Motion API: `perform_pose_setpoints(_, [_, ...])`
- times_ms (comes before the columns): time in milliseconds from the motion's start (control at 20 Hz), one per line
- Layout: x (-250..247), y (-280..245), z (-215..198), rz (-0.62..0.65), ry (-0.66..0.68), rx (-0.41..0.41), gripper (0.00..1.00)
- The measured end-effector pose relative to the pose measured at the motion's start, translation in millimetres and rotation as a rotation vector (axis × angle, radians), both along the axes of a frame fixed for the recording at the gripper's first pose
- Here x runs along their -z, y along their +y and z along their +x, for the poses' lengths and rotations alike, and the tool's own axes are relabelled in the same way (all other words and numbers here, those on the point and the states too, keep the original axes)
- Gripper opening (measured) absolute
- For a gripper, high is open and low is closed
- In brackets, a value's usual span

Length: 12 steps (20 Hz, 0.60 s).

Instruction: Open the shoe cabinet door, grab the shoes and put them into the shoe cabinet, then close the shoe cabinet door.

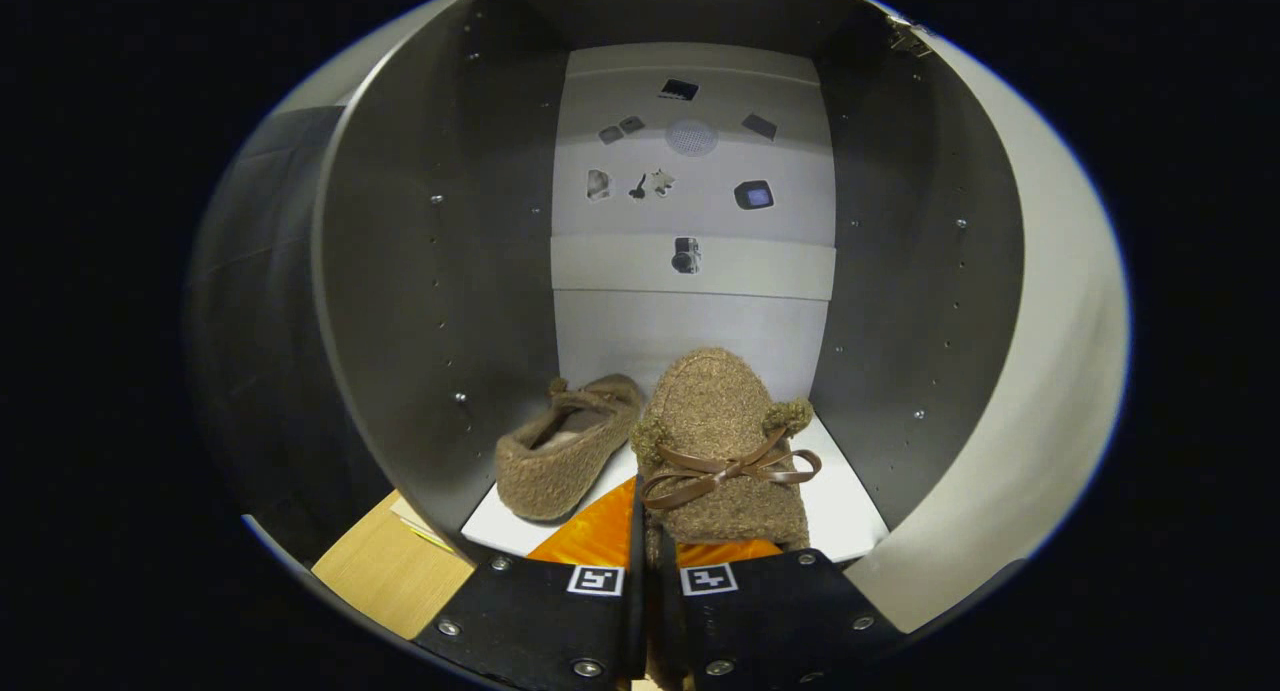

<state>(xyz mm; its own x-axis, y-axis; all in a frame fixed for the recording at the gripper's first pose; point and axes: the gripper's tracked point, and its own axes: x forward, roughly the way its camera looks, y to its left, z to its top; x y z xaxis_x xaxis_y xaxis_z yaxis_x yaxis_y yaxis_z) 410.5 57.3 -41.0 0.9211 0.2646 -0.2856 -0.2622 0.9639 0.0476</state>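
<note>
A brown fuzzy slipper with a ribbon bow hangs right in front of me, toe pointing into the open shoe cabinet. My gripper is shut on its heel edge, the fingers nearly touching with the fabric pinched between them. A second matching slipper lies on the cabinet's white floor, to the left of the held one and angled toward the left wall. The cabinet door is open, its pale edge curving along the right.
The cabinet has dark side walls with peg holes and a white back panel carrying small stickers. An orange patch lies under the held slipper at the cabinet's front. A wooden surface shows below the cabinet's left corner.
</note>
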Motion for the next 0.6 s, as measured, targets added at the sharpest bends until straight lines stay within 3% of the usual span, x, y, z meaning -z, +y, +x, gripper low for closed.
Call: perform_pose_setpoints(600, [5, -13, 89, -0.027, 0.033, 0.028, 0.07])
